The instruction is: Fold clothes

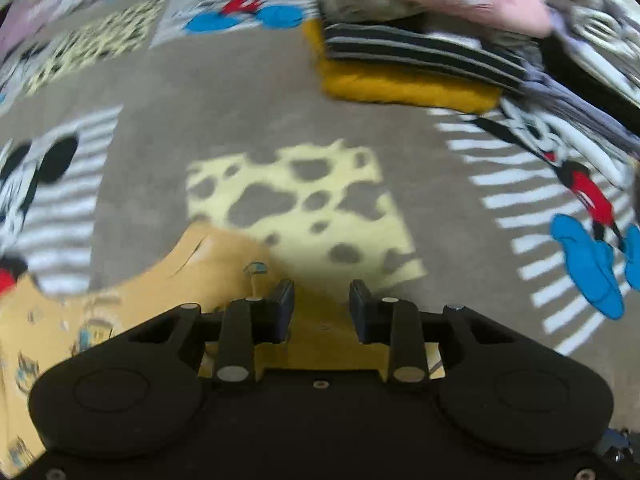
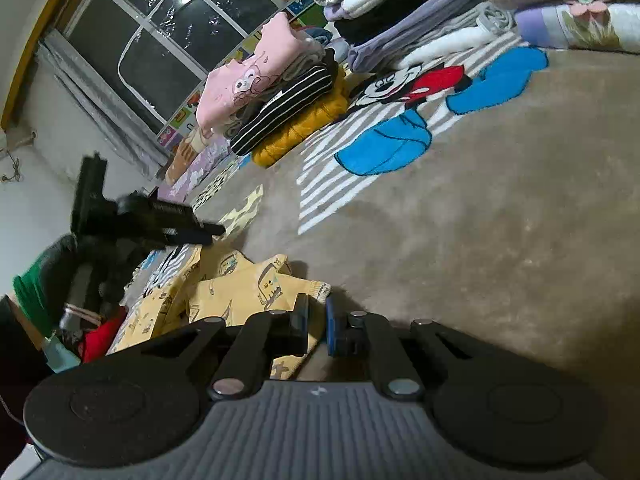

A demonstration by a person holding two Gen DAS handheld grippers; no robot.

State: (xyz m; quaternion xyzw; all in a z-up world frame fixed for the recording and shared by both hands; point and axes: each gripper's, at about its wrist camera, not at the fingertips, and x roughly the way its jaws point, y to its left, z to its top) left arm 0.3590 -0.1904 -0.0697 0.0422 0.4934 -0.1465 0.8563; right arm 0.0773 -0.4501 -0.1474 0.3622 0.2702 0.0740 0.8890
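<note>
1. Yellow printed garment (image 1: pixel 120 292) sits at bottom-left of the left wrist view, on the grey cartoon blanket (image 1: pixel 240 80). Left gripper (image 1: pixel 322 300) hangs over its edge w/ jaws partly spread; cloth shows in the gap, but pads don't visibly press it. Risk: if they shut here they may catch only a thin edge, or the blanket pile too, and the fold drags the bedding.
2. Same view is blurred, so exact cloth edge is hard to tell; a mis-aimed pinch could miss the hem altogether.
3. Right wrist view: right gripper (image 2: pixel 317 322) has jaws nearly pressed together, pinching the garment's cuff-like edge (image 2: pixel 316 290). Grip looks shallow, near the very rim; a quick pull could slip it out.
4. Garment (image 2: pixel 240 292) lies bunched w/ folds on itself, and the left gripper (image 2: pixel 218 230) is seen at its far side. Pulling w/ only one side held would skew it, giving a crooked fold.
5. Folded stack (image 2: pixel 288 120) sits well apart; a wide sweep could still topple it.
</note>
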